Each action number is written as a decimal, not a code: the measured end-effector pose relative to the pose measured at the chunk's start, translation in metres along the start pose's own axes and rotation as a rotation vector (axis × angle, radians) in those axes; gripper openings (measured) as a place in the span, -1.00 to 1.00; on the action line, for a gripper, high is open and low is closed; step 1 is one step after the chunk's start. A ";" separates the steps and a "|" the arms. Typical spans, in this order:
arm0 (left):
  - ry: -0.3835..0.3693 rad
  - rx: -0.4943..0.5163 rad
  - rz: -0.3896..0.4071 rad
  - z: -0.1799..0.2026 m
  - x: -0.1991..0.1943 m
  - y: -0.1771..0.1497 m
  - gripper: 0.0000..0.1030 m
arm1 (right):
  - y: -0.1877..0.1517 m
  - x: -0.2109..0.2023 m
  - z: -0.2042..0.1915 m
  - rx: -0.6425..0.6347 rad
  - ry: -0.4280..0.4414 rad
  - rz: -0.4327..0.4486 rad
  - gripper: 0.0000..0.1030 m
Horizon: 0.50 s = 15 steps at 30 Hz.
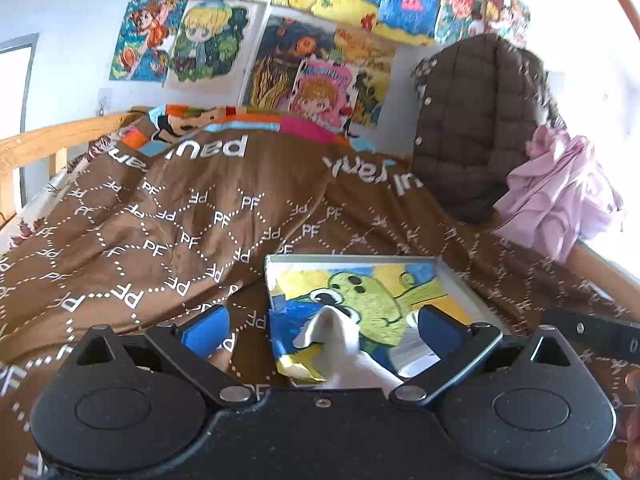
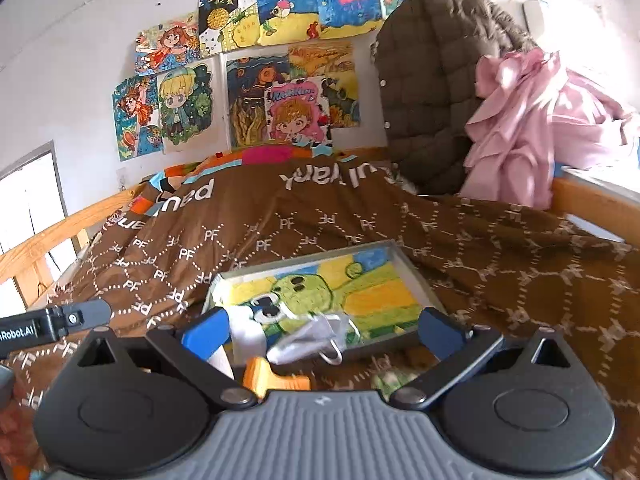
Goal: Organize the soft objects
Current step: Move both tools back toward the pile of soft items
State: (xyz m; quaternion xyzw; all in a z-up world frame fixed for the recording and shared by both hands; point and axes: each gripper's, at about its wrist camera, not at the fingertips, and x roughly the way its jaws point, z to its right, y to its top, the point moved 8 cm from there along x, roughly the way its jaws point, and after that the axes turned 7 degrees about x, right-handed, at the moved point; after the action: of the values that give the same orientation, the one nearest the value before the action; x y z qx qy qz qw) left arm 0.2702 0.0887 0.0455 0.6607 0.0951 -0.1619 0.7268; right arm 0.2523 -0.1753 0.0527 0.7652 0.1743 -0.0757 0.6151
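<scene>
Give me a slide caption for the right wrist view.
Open right gripper poised over a white face mask lying in a picture-lined tray on a brown quilt.

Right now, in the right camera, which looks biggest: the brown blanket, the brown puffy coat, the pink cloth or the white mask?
1. Brown blanket
2. Brown puffy coat
3. Pink cloth
4. White mask, smallest despite being nearest

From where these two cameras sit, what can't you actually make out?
- Left wrist view: white cloth, lower part hidden behind the left gripper body.
- Right wrist view: orange object, cut off by the right gripper body; identity unclear.
- Right wrist view: white crumpled item on the tray, blurred.
</scene>
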 end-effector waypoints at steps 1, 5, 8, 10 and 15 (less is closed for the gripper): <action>-0.007 0.001 0.008 0.004 -0.010 -0.002 0.96 | -0.003 -0.010 0.002 0.002 -0.006 0.004 0.99; -0.029 0.017 0.033 0.021 -0.042 -0.010 0.98 | -0.013 -0.044 0.009 0.022 -0.018 0.021 0.99; -0.036 0.060 0.038 0.038 -0.062 -0.018 0.98 | -0.020 -0.067 0.013 0.031 -0.027 0.034 0.99; -0.046 0.079 0.039 0.048 -0.075 -0.024 0.98 | -0.025 -0.081 0.015 0.033 -0.034 0.039 0.99; -0.046 0.099 0.046 0.060 -0.105 -0.038 0.98 | -0.039 -0.106 0.019 0.033 -0.043 0.041 0.99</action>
State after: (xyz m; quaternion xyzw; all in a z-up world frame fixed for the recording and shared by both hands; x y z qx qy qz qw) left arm 0.1546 0.0379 0.0533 0.6939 0.0550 -0.1651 0.6987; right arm 0.1421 -0.2054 0.0472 0.7768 0.1440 -0.0821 0.6076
